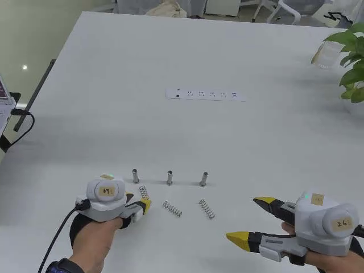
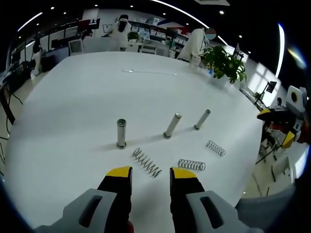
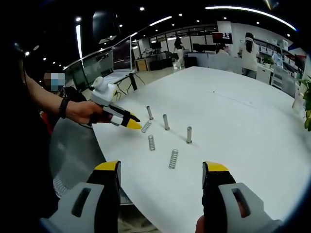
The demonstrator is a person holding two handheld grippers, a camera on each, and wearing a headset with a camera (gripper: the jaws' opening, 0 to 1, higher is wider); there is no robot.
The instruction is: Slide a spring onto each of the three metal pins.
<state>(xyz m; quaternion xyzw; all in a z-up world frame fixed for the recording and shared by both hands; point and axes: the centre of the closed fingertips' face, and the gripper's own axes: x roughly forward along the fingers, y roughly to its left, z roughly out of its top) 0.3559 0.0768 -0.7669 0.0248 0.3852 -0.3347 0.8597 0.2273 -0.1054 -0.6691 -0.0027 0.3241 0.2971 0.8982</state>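
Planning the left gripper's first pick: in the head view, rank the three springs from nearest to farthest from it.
1. The left spring, just beyond the tips of the left gripper.
2. The middle spring, further right, below the middle pin.
3. The right spring, farthest right, toward the right gripper.

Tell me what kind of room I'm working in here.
Probably an open-plan office: a large white table with a power strip on it, a potted plant at its edge, and desks with people standing beyond.
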